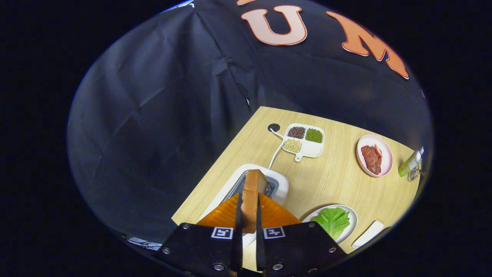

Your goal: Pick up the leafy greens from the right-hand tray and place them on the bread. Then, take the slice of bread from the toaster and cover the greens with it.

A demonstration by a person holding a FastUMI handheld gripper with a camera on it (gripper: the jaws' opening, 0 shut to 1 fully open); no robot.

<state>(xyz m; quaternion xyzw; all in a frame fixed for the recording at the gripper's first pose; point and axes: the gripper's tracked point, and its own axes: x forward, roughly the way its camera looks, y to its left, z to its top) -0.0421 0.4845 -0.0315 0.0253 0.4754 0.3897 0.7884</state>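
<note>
bread slice (251,196) between fingers, over toaster (280,184) — greens plate (351,219) right, divided tray (316,148) beyond

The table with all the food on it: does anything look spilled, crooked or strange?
Nothing looks spilled or broken. One thing stands out: the tongs are shut on a bread slice, held on edge above the toaster. The lettuce lies on a white plate, with no bread visible under it.

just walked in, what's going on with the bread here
A hand-held gripper has its jaws shut on a slice of bread, held upright above the white toaster on the wooden table. The leafy greens lie on a white plate beside the fingers.
</note>
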